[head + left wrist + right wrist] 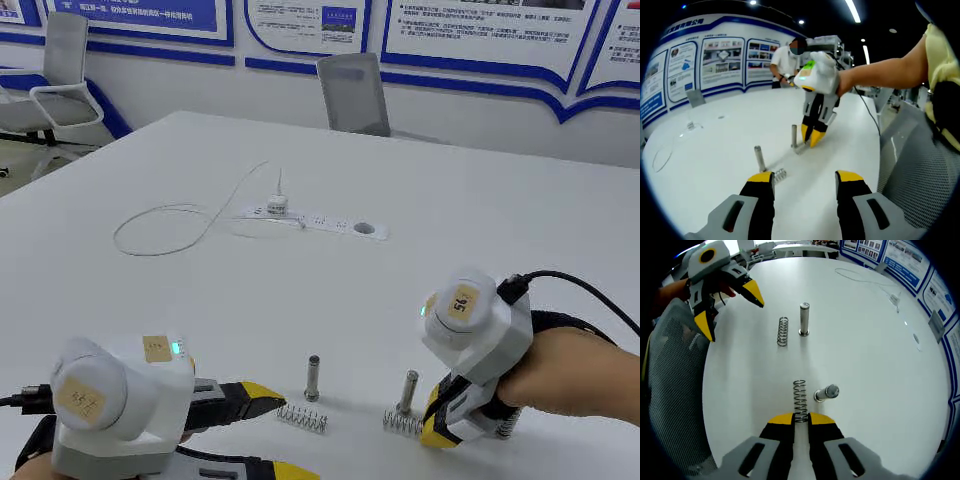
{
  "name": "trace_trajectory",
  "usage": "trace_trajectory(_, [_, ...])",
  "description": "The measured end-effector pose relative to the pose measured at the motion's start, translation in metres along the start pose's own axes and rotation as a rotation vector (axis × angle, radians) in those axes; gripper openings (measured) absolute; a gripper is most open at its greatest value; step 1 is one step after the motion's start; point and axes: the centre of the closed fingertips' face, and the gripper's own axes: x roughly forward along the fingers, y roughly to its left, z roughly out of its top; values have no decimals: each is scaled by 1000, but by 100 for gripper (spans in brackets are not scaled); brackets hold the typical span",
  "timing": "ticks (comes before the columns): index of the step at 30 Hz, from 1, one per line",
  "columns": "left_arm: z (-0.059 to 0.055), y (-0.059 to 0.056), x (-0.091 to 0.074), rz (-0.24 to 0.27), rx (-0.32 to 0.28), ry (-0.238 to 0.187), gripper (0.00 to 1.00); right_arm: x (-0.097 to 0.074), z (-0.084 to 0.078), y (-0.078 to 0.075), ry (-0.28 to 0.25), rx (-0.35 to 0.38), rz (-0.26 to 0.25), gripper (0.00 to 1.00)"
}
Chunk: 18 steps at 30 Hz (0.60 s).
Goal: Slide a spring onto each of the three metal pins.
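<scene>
Two short metal pins stand upright on the white table, one to the left (312, 378) and one to the right (408, 390). A loose spring (302, 417) lies flat just in front of the left pin (804, 319). My right gripper (801, 419) is shut on the near end of a second spring (800, 399), which lies on the table beside the right pin (826, 393). My left gripper (805, 177) is open and holds nothing; the loose spring (779, 175) sits by its left jaw, close to the left pin (760, 159).
A white power strip (315, 222) with a thin looped cable lies mid-table. Grey chairs (352, 92) stand behind the far edge. A mesh chair (920, 165) is close by the table, and a person (787, 62) stands at the far end.
</scene>
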Motion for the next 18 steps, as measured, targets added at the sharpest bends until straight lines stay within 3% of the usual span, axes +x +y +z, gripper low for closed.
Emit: trace_trajectory(18, [10, -16, 23, -69, 29, -5, 48, -30, 18, 40, -15, -95, 58, 12])
